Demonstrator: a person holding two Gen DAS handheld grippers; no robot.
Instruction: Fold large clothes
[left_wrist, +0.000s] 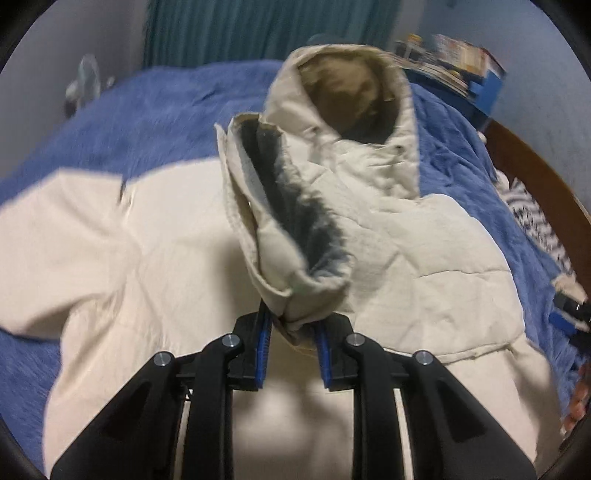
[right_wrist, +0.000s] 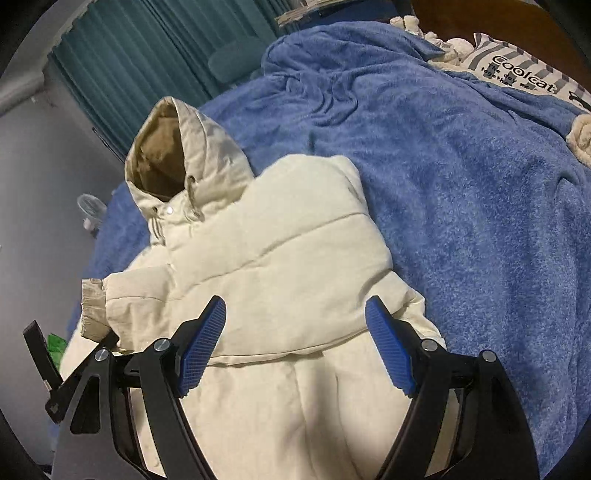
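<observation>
Meanwhile left gripper (left_wrist: 293, 325) jaws clench the jacket (left_wrist: 147, 251) cuff (left_wrist: 295, 236); right gripper (right_wrist: 295, 339) jaws gape above the jacket's hem.

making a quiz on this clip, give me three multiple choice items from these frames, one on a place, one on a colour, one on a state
1. Where does the jacket lie?
A. on a blue blanket
B. on a wooden floor
C. on a chair

2. What colour is the curtain?
A. red
B. teal
C. white

3. What is the left gripper doing?
A. hanging open over the blanket
B. gripping a pillow
C. pinching a cuff

Key:
1 A: the blanket spreads under and around the jacket.
2 B: the pleated cloth behind the bed is teal in both views.
3 C: the cuff of the sleeve rises from between the blue pads, while the right gripper stands wide open with nothing between its pads.
</observation>
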